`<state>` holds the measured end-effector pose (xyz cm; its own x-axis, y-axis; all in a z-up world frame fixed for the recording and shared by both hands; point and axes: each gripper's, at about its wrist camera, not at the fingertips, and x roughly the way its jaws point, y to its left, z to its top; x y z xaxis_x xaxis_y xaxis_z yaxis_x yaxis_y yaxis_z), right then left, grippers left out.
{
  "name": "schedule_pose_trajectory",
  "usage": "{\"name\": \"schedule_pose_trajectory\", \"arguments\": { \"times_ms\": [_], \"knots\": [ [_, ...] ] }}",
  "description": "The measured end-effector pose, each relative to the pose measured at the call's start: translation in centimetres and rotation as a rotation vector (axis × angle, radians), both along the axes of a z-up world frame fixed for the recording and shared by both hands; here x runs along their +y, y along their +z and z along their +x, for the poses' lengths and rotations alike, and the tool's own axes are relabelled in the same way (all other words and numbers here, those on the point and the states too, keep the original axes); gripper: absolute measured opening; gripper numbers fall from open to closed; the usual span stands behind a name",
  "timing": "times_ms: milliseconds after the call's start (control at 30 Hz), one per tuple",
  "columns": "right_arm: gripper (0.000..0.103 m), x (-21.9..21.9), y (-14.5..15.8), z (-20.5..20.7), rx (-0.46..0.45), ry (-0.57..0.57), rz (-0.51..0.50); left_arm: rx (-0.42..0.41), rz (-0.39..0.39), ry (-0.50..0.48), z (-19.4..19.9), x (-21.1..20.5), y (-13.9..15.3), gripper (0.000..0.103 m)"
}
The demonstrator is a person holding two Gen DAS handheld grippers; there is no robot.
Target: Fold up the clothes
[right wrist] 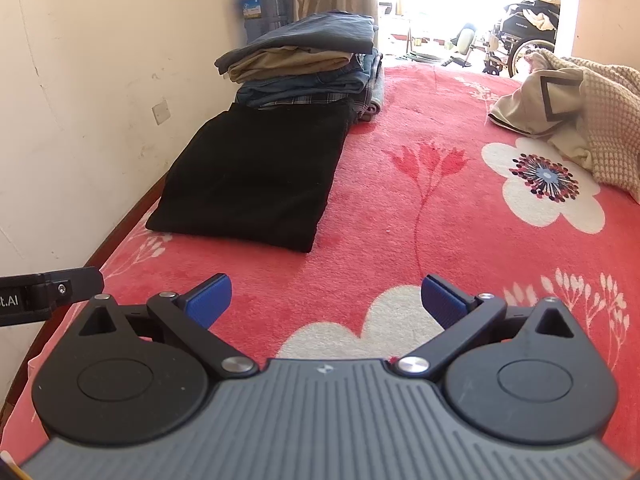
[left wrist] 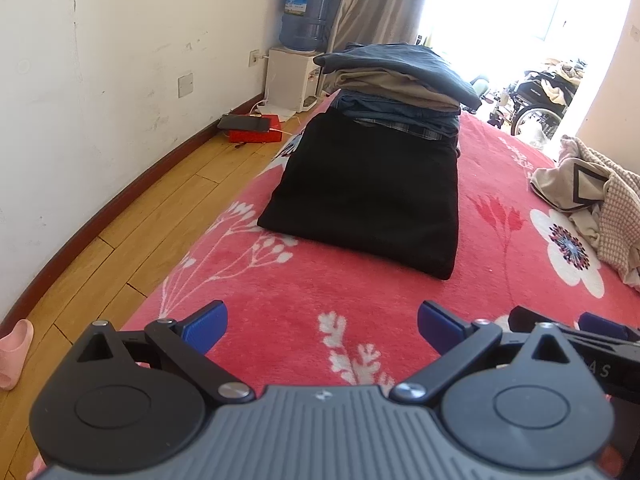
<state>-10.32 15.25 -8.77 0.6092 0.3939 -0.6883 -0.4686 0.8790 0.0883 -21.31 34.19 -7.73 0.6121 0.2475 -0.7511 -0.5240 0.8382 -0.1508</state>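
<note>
Red floral bedding (left wrist: 360,292) fills the foreground of both views, with a white wall on the left and a washed-out bright opening at the far end.

Left gripper (left wrist: 322,326): jaws spread wide, blue pads (left wrist: 208,326) clear of the blanket, nothing between them. Right gripper (right wrist: 326,300): likewise spread wide and empty, hovering over a white flower print. Each tool intrudes at the edge of the other's view, cut off by the frame, so its full shape cannot be read there.

Folded black garment (left wrist: 366,196) lies flat on the bedding ahead of both grippers, near the bed's left edge. Its far end meets a stack of folded clothes (left wrist: 400,84); whether it tucks under the stack cannot be told. Unfolded beige clothing (right wrist: 576,104) lies heaped at the right, well apart from the black garment and partly cut off by the frame.

Only the left wrist view shows the wooden floor (left wrist: 120,240), a red box (left wrist: 256,130) with a dark flat item on top, and a white dispenser (left wrist: 290,78) under the water bottle (left wrist: 306,18). A wheelchair (right wrist: 520,40) stands beyond the bed, detail lost in glare.
</note>
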Motion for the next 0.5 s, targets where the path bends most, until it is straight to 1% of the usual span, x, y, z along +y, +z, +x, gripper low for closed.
{"name": "schedule_pose_trajectory", "arguments": {
  "times_ms": [500],
  "knots": [
    [0.102, 0.03, -0.23, 0.13, 0.006, -0.004, -0.007, 0.017, 0.004, 0.009, 0.13, 0.03, -0.28, 0.102]
  ]
}}
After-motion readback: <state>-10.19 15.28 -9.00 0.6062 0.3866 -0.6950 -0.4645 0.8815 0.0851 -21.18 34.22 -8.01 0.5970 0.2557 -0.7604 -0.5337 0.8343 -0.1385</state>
